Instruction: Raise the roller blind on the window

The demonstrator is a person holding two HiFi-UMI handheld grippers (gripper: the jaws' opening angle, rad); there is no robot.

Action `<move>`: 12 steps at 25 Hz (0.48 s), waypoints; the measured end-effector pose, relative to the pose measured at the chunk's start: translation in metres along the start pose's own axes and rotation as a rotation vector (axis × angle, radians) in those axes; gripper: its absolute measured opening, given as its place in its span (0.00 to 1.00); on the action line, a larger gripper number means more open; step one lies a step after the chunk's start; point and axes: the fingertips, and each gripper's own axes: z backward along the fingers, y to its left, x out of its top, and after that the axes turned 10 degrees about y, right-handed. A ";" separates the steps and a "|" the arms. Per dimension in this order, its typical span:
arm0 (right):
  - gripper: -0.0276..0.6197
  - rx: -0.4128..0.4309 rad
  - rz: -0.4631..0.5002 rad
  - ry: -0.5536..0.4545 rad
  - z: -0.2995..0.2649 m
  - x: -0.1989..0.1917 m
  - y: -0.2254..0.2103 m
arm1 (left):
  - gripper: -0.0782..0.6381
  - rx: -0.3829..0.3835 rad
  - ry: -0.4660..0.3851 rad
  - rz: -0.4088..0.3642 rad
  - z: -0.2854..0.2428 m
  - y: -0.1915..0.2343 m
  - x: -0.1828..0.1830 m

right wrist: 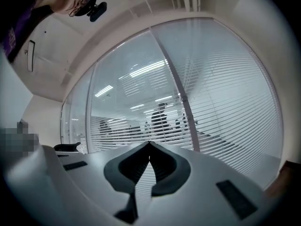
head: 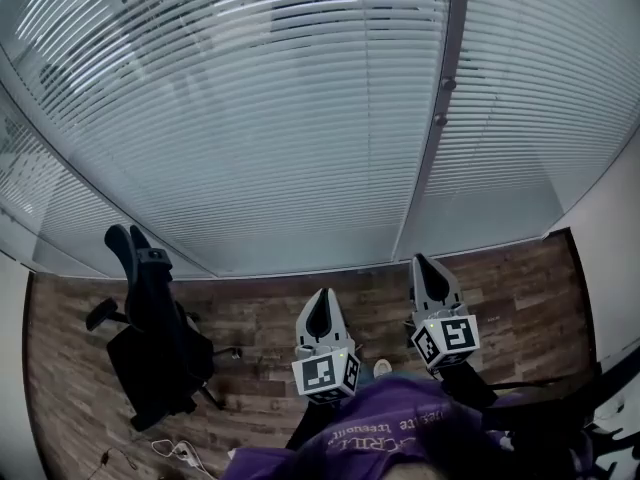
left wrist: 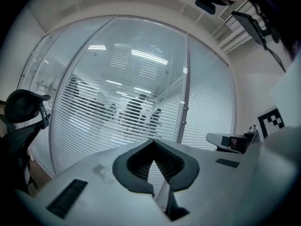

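Two closed, empty tools, the left hand-held gripper [head: 320,302] and the right hand-held gripper [head: 426,267], point level at the lowered blind [head: 250,118] hanging straight ahead, well apart, slats crosswise, the right one nearer the upright window post [head: 436,158].

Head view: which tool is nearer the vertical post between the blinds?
The right tool: its tip is nearly at the foot of the post. The left tool sits further back and to the left, over the wood floor.
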 end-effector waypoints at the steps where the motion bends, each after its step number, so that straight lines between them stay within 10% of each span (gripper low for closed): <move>1: 0.04 -0.011 -0.006 0.000 -0.007 0.001 0.000 | 0.11 -0.007 0.000 -0.003 -0.006 0.005 0.004; 12: 0.04 -0.091 0.009 -0.040 -0.102 0.028 0.011 | 0.11 -0.052 -0.016 -0.010 -0.080 0.075 0.053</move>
